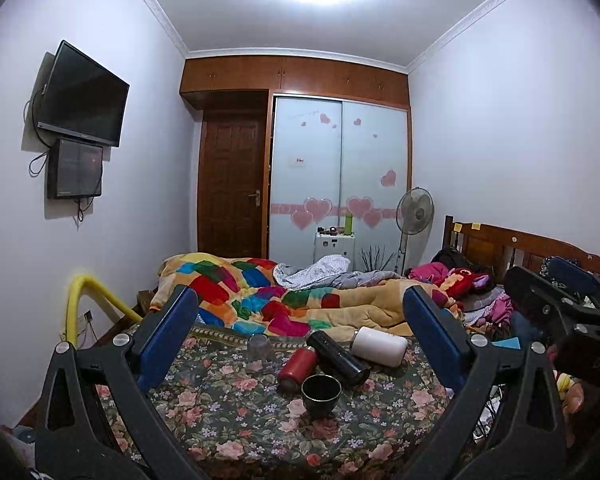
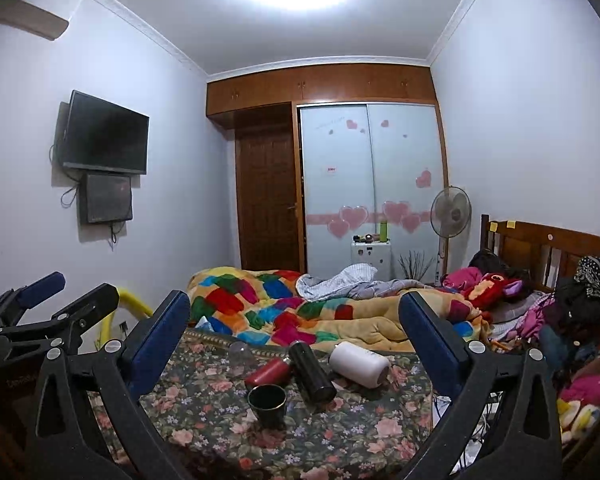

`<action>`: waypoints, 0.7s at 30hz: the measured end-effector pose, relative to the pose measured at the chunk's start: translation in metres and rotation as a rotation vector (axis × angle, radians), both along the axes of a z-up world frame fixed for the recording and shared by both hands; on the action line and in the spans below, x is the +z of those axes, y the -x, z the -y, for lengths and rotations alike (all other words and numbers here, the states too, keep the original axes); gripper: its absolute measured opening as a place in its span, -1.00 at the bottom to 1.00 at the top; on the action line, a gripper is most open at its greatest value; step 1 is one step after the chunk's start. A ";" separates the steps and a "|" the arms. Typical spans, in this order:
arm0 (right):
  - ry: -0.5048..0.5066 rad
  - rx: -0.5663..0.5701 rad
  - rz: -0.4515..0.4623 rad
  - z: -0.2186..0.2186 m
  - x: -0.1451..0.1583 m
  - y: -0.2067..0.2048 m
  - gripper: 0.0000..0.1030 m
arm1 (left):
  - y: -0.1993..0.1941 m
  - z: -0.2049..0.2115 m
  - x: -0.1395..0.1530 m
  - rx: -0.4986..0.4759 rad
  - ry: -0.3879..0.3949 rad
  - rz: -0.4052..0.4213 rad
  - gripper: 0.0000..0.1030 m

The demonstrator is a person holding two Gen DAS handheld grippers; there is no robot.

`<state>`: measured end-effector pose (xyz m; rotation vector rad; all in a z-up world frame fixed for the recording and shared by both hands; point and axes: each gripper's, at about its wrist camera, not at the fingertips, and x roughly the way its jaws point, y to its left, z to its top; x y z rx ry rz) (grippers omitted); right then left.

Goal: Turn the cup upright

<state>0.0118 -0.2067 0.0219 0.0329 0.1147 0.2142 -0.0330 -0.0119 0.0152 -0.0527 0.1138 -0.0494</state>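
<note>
On a floral cloth [image 1: 228,424] lie several vessels. A dark cup [image 1: 321,394] [image 2: 267,404] stands upright at the front, mouth up. A clear glass [image 1: 259,347] [image 2: 240,351] stands upside down at the back left. A red bottle [image 1: 294,368] [image 2: 269,372], a black flask [image 1: 338,358] [image 2: 311,372] and a white bottle [image 1: 379,347] [image 2: 359,363] lie on their sides. My left gripper [image 1: 300,300] is open and empty, held back above the cloth. My right gripper [image 2: 296,304] is open and empty, likewise held back. Each gripper shows at the edge of the other's view.
A bed with a colourful patchwork quilt [image 1: 260,292] and piled clothes and toys [image 2: 500,292] lies behind the cloth. A yellow rail [image 1: 88,292] stands at the left. A fan [image 1: 415,212], small white cabinet [image 1: 334,246], wardrobe and door are at the far wall.
</note>
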 end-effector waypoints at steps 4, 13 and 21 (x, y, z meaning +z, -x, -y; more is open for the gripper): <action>-0.004 0.004 -0.011 0.005 -0.001 0.005 1.00 | 0.000 -0.003 -0.001 -0.001 0.010 -0.004 1.00; 0.012 0.010 -0.022 0.002 -0.004 0.012 1.00 | 0.001 -0.005 -0.003 0.001 0.015 -0.008 1.00; 0.011 0.017 -0.031 0.003 -0.004 0.012 1.00 | -0.002 -0.005 -0.007 -0.003 0.009 -0.015 1.00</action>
